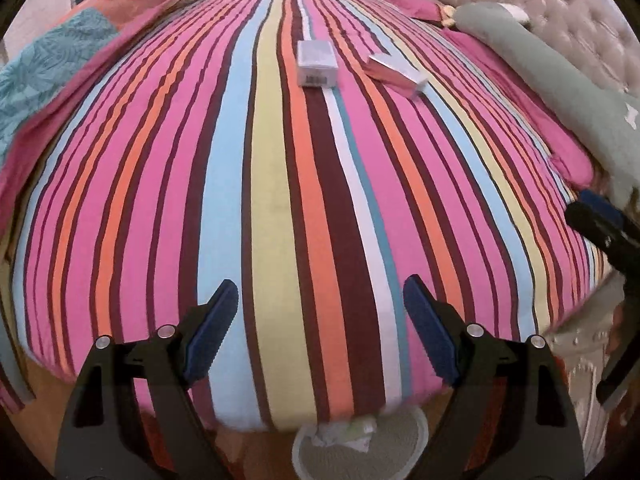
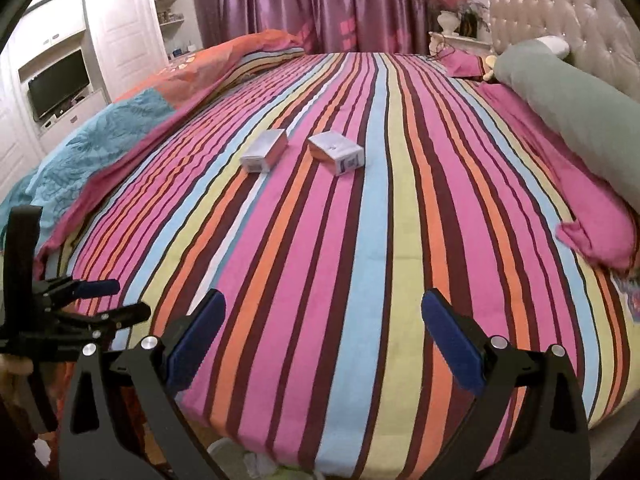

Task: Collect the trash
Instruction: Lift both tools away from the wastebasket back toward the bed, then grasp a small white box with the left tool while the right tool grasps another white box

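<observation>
Left gripper (image 1: 320, 320): black two-finger tool with blue ribbed pads, jaws spread wide, nothing between them. Hangs over the near edge of the bed, angled steeply down. Also seen side-on at the left edge of the right wrist view (image 2: 116, 300).
Right gripper (image 2: 324, 320): same build, jaws wide apart, nothing held. Over the near part of the bed. Only a black-and-blue piece of it shows at the right edge of the left wrist view (image 1: 600, 220).
Trash item 1: small grey-white rectangular cardboard box (image 1: 316, 64), lying flat, barcode label on the end face turned to the camera. In the right wrist view (image 2: 265, 151) it is the left one of the pair.
Trash item 2: small white cardboard box with an orange-pink side face (image 1: 398, 74), lying flat and skewed to the stripes; blue print on its near end (image 2: 337, 152).
Location: both boxes in the middle of the bed, near each other but not touching, well apart from both grippers.
Bed: multicolour striped bedsheet (image 1: 280, 200), pink, orange, maroon, light blue, pale yellow.
Bin: round pale wastebasket (image 1: 360, 446) on the floor at the foot of the bed, below the left gripper; crumpled white and pale green paper inside (image 1: 348, 432).
Other: long grey-green bolster pillow (image 2: 576, 112) along the tufted headboard (image 2: 560, 12); folded teal-and-orange quilt (image 2: 120, 128) on the far left side.
</observation>
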Available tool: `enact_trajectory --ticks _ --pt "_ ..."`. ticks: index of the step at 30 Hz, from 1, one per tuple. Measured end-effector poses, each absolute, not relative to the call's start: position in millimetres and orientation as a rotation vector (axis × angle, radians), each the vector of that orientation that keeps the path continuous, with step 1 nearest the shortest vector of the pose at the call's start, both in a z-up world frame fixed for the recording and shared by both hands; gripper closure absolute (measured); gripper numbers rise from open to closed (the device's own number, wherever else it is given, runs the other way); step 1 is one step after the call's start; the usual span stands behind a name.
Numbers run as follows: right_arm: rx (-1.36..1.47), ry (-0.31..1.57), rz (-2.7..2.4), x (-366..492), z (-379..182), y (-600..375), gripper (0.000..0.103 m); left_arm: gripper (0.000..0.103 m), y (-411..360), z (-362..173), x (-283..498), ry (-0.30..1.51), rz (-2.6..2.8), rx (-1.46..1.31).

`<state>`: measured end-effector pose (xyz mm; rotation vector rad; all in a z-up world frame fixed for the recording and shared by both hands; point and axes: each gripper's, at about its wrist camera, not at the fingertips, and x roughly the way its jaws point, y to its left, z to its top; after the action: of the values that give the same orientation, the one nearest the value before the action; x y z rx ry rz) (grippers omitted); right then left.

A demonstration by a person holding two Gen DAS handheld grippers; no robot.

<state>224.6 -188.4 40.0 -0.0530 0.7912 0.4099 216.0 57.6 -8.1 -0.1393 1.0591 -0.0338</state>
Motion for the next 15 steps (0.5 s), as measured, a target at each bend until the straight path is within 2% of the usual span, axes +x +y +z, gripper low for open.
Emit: enact_trajectory --ticks 15 --pt "-0.076 0.810 0.423 323 21 -178 0.009 0.021 62 -15 326 1.018 0.066 -0.154"
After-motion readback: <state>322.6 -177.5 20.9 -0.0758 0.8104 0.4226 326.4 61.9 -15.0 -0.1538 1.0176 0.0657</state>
